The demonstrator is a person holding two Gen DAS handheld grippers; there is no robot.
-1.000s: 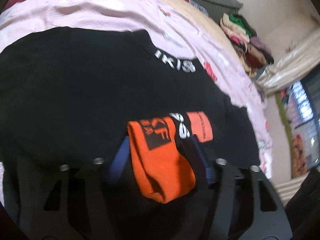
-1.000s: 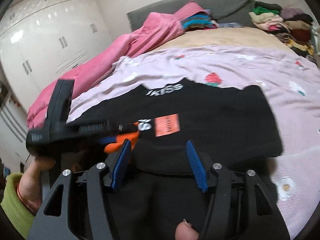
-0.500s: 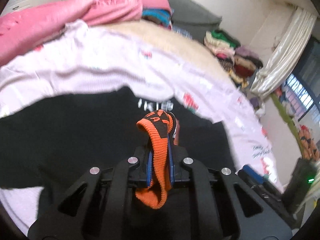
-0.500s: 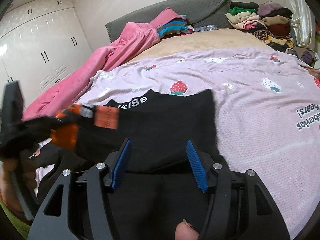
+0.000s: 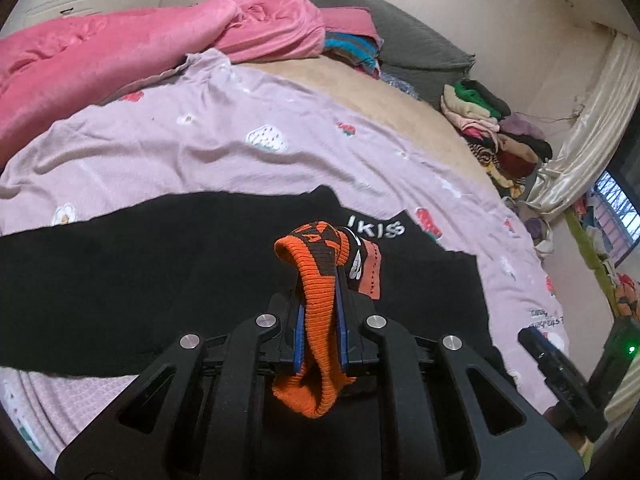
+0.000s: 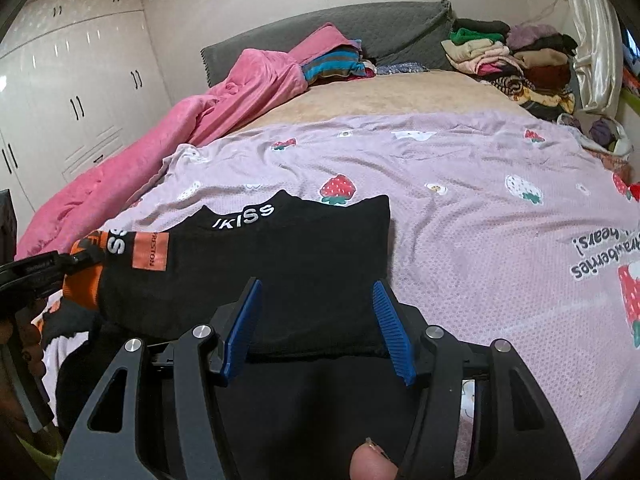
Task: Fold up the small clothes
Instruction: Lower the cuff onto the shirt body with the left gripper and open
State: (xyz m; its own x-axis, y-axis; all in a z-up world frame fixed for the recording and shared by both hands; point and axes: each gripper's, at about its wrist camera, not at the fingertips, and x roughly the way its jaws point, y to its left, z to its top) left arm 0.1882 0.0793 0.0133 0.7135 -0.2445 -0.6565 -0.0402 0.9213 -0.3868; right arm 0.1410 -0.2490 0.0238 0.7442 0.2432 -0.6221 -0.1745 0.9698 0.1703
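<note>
Nearest you, your left gripper has just clamped down tight on the orange cuff of the black garment; a second ago its jaws stood wide around that cuff, and now the blue pads pinch the ribbed knit with a loop of it hanging below them. In your right wrist view the cuff and its orange patch have been carried up and off to the left, so that end of the garment is lifted clear of the bed while the rest stays down. Your right gripper stands about half open, as it was, its pads either side of the garment's near folded edge without pressing it, so it holds nothing. That reads as a fold begun: you have the sleeve end secured and can likely carry it across the body. Just beyond, the neckline with the white lettering lies flat on the lilac strawberry sheet. Farther off are the pink blanket, then a pile of folded clothes by the grey headboard.
</note>
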